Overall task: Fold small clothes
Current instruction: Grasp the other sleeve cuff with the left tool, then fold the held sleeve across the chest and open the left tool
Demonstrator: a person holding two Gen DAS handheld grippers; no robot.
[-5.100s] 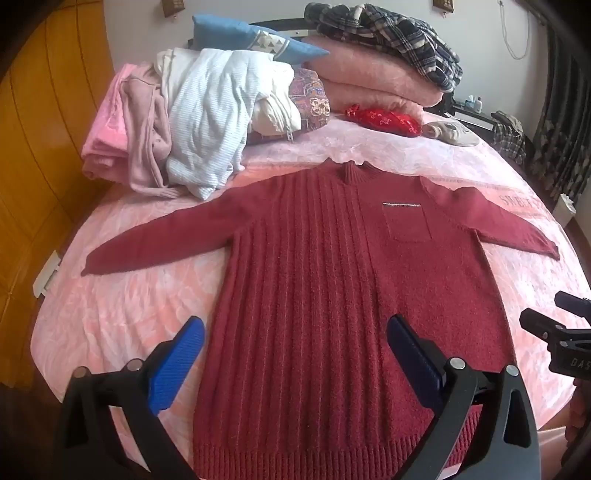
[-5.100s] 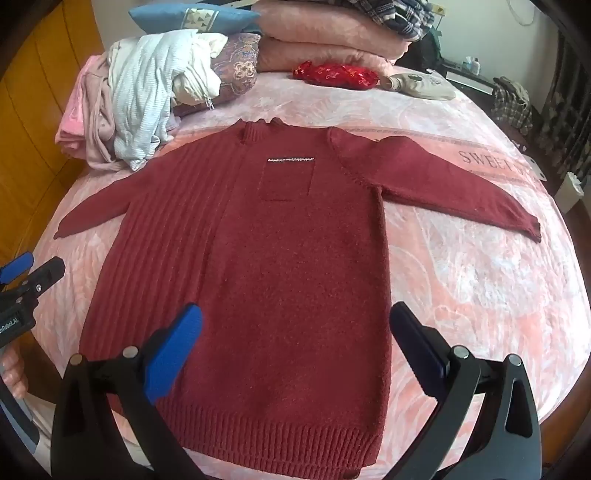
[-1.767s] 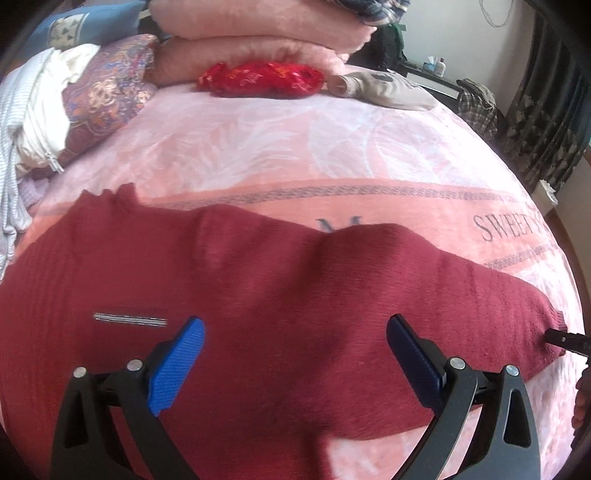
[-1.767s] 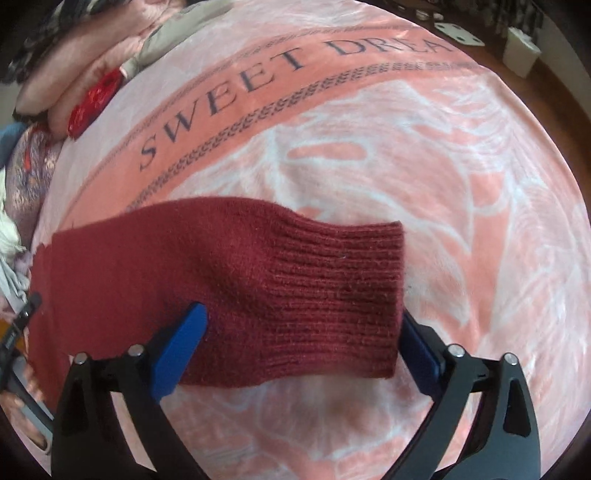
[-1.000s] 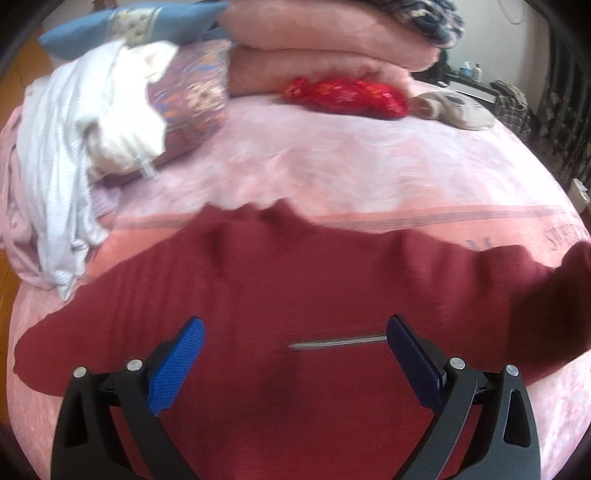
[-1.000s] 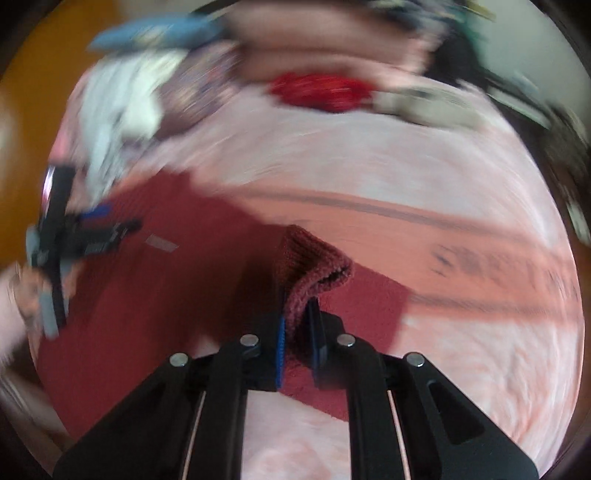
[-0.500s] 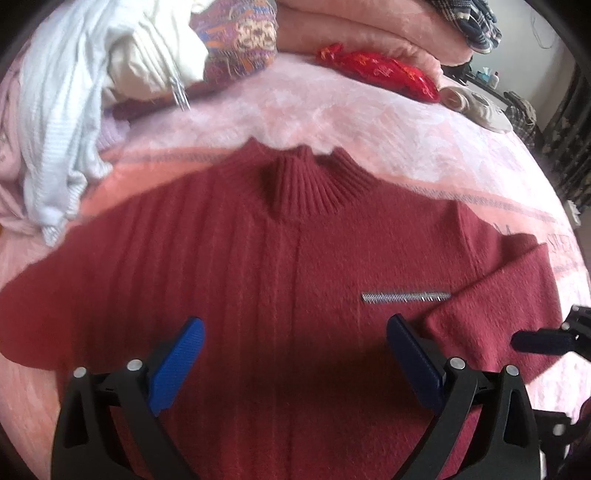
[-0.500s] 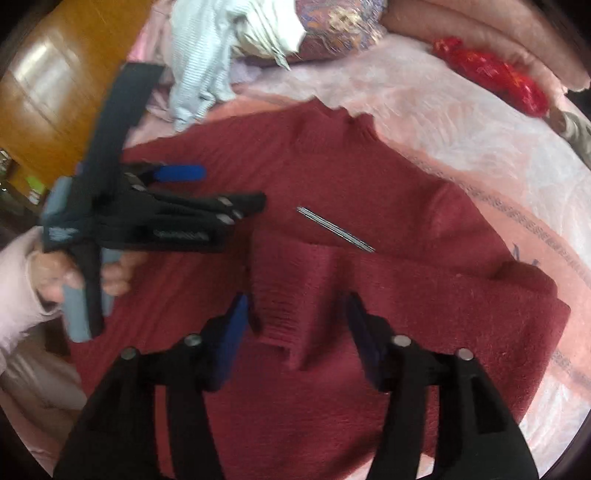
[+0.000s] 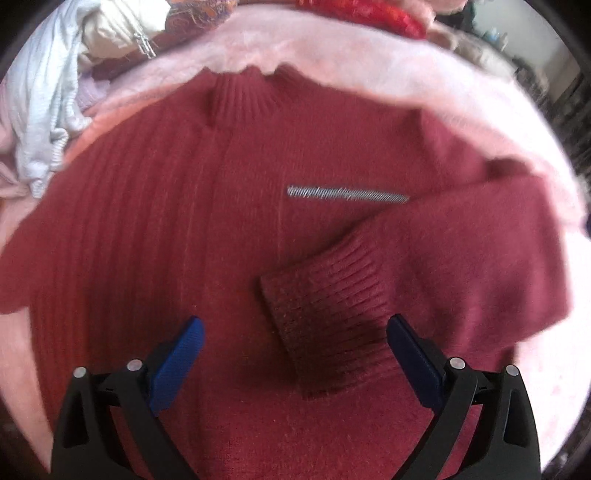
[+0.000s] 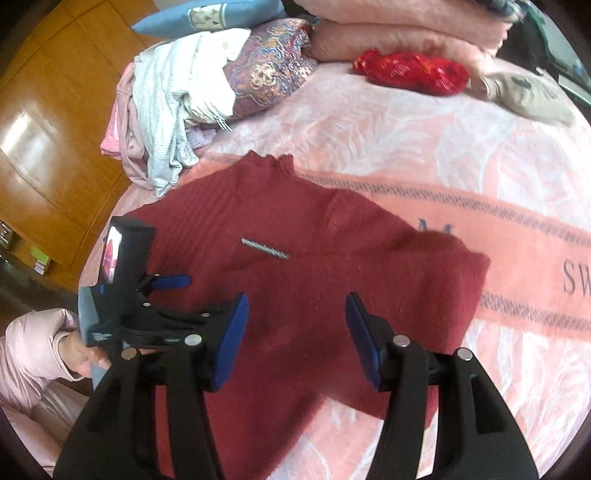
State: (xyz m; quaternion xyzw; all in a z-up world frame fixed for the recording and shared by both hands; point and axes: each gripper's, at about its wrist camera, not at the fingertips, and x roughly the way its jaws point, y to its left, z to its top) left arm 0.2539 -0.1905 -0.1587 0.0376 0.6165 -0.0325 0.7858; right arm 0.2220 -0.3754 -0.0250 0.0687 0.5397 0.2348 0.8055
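The red sweater (image 9: 155, 229) lies flat on a bed with a pink blanket (image 10: 424, 147), chest up, its collar pointing toward the far pillows. One sleeve is folded across the chest, and its ribbed cuff (image 9: 328, 325) rests directly between the spread blue pads of the left tool (image 9: 295, 354), just under them; nothing is pinched. A short silver trim strip (image 9: 347, 194) on the chest lies just beyond the cuff.

The right tool (image 10: 295, 332) hovers over the folded sleeve with its pads apart and nothing between them. Both tools point steeply down at the sweater. In the right wrist view, the left tool (image 10: 177, 295) is seen from the side at the sweater's edge, gripped by a hand (image 10: 79, 354) in a pale pink sleeve (image 10: 33, 350).

Farther off, at the head of the bed: one heap of pale striped and pink clothes (image 10: 166, 110), one patterned pillow (image 10: 269, 70), one blue pillow (image 10: 207, 16), two stacked pink folded quilts (image 10: 406, 33), one red bundle (image 10: 410, 72), and one grey cloth item (image 10: 528, 96). A wooden wardrobe (image 10: 48, 110) stands beside the bed.
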